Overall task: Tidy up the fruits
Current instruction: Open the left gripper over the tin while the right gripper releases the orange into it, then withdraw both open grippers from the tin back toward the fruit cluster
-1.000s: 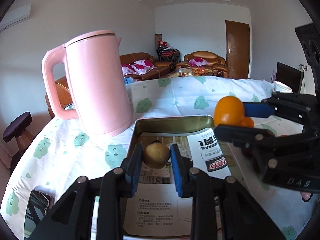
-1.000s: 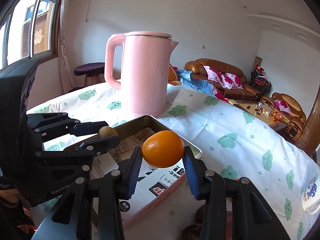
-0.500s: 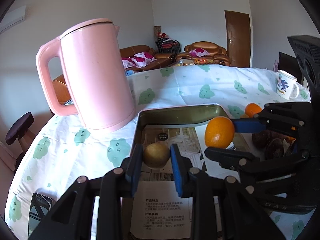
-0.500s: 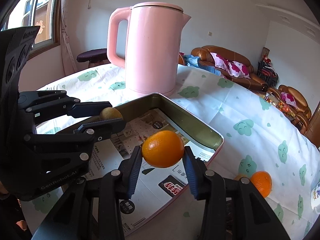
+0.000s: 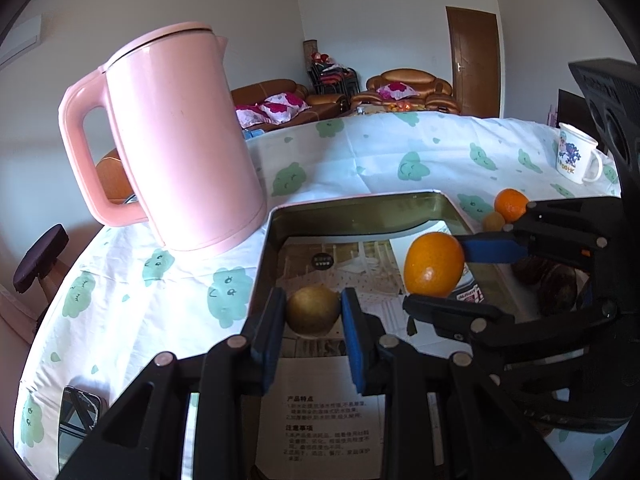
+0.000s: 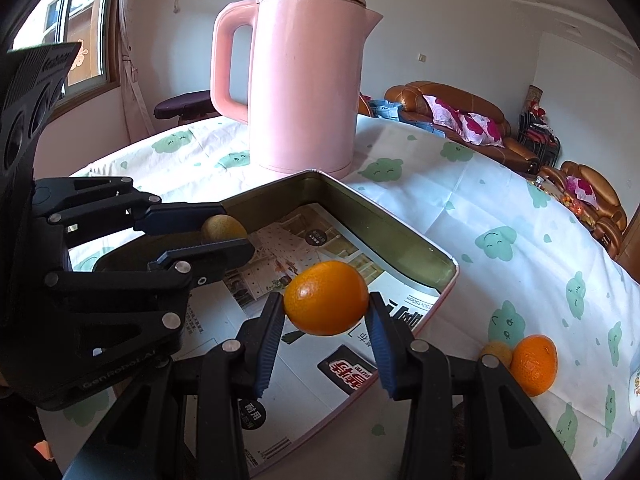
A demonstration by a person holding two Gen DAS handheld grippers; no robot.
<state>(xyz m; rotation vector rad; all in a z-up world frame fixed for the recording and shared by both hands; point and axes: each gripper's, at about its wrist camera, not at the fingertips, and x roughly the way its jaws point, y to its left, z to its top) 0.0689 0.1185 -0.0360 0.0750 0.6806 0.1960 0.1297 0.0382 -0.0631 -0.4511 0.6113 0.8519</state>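
Note:
My left gripper [image 5: 313, 314] is shut on a small brownish-green kiwi [image 5: 313, 310], held just over the paper lining of a metal tray [image 5: 352, 209]. My right gripper [image 6: 326, 308] is shut on an orange [image 6: 326, 297] above the same tray [image 6: 384, 220]. From the left wrist view that orange [image 5: 434, 264] hangs to the right of the kiwi, between the right gripper's blue pads. The right wrist view shows the kiwi [image 6: 222, 227] pinched in the left gripper at the tray's far left. Another orange [image 6: 534, 364] and a small yellowish fruit [image 6: 496, 353] lie on the cloth right of the tray.
A tall pink kettle [image 5: 176, 140] stands just behind the tray's far left corner. A white printed mug [image 5: 576, 158] sits at the far right. Dark brown fruits [image 5: 554, 284] lie right of the tray. A phone [image 5: 78, 420] rests at the near left edge of the cloud-patterned cloth.
Both grippers have sunk toward the tray with their fruit still held. The right gripper's orange has come in over the tray's right part.

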